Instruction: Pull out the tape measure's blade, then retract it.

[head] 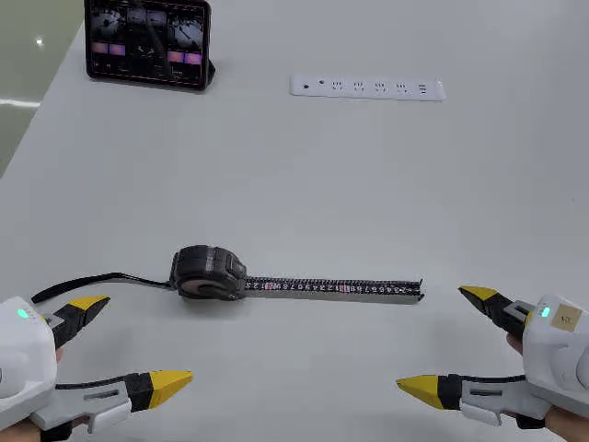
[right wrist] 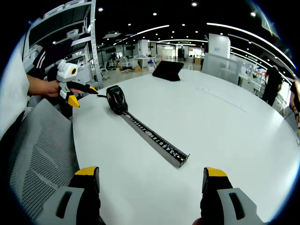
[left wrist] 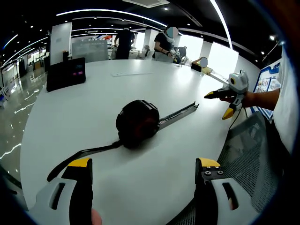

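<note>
A black tape measure lies on the white table, its blade drawn out to the right and lying flat, the end hook free. A black wrist strap trails left from the case. My left gripper hovers open, near and left of the case, touching nothing. My right gripper stands open just right of the blade's tip, with nothing between its yellow-tipped fingers. Across the table each gripper sees the other: right gripper, left gripper.
A dark tablet stands on its stand at the far left. A white power strip lies at the far middle. A grey mesh chair sits close to the table's near edge. People stand in the hall beyond the table.
</note>
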Demonstrator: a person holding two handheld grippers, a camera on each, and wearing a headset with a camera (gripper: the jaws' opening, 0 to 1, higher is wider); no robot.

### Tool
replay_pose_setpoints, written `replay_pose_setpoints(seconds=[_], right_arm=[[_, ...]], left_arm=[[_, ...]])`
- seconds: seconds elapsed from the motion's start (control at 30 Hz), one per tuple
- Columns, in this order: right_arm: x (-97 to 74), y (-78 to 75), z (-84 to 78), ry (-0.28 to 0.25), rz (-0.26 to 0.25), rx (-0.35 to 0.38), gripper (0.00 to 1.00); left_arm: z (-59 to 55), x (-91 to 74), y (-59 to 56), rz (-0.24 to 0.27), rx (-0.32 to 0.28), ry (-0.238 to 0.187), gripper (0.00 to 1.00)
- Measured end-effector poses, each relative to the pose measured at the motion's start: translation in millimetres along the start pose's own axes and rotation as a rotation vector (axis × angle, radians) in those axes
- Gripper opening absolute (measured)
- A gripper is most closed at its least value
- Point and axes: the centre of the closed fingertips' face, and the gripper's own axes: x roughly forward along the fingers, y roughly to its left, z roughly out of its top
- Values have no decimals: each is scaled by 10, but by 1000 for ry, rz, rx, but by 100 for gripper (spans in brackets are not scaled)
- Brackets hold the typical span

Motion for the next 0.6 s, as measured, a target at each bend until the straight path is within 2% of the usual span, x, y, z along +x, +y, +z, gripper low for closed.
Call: replay_pose_setpoints(seconds=[0.6], right_arm=[[27, -49, 11, -2, -4, 0, 89]], left_arm=[[123, 155, -23, -2, -12, -15, 87]])
